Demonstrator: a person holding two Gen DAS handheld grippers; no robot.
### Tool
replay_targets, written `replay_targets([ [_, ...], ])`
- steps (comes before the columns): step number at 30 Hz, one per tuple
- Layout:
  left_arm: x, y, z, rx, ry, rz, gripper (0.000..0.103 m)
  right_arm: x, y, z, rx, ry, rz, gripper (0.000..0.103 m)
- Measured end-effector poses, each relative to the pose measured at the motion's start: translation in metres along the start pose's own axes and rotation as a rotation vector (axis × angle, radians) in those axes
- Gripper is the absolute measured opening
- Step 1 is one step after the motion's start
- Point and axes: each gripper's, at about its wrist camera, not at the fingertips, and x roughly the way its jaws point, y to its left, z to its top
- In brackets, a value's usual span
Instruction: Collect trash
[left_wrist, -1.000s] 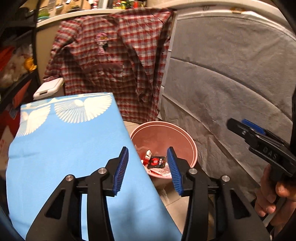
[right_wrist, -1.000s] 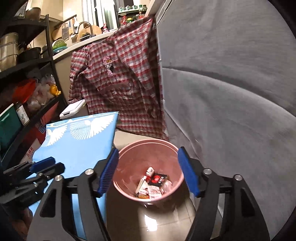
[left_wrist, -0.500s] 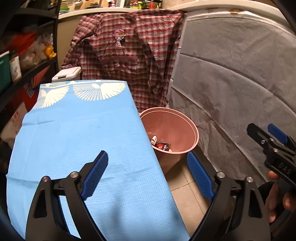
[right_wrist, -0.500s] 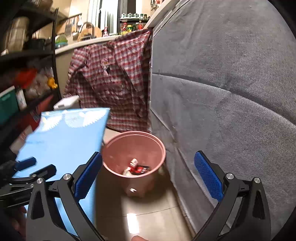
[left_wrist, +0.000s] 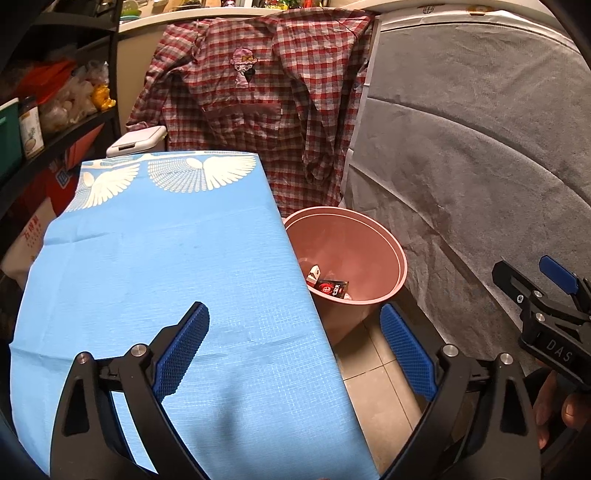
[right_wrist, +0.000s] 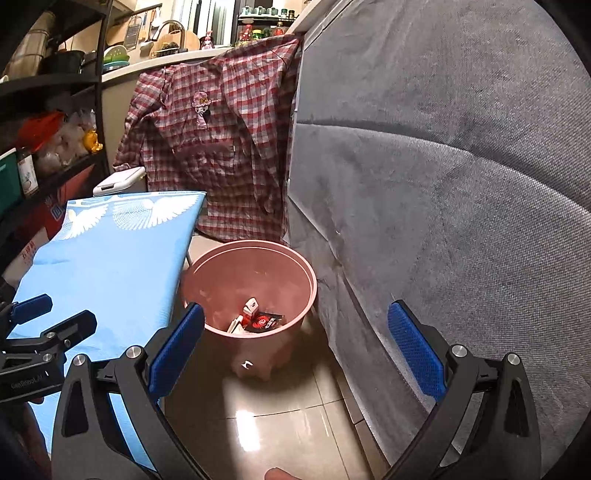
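Observation:
A pink bin (left_wrist: 384, 240) stands on the tiled floor beside the blue-clothed table (left_wrist: 155, 266); it also shows in the right wrist view (right_wrist: 306, 273). Inside lie wrappers, a black and red packet (left_wrist: 334, 287) (right_wrist: 266, 322) and a white piece (right_wrist: 252, 306). My left gripper (left_wrist: 293, 345) is open and empty, above the table's right edge, short of the bin. My right gripper (right_wrist: 295, 345) is open and empty, above the floor in front of the bin. Each gripper shows in the other's view: the right one (left_wrist: 535, 284), the left one (right_wrist: 48, 317).
A red plaid shirt (left_wrist: 258, 92) hangs behind the bin. A grey fabric-covered wall (right_wrist: 443, 184) runs along the right. Dark shelves (right_wrist: 44, 147) with jars and bags stand at the left. A white lidded box (left_wrist: 136, 142) sits behind the table.
Both grippers opened wider and drew back from the bin. The left one now sits over the table's edge; the bin looks farther away in both views.

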Motion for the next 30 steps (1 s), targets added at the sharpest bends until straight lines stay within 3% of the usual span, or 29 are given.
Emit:
replay_targets([
  [30,-0.0054,-0.0011,0.002,0.009,-0.022,0.0,0.091,0.0031,-0.0006,0.0012,-0.017,-0.003,-0.003,0.098],
])
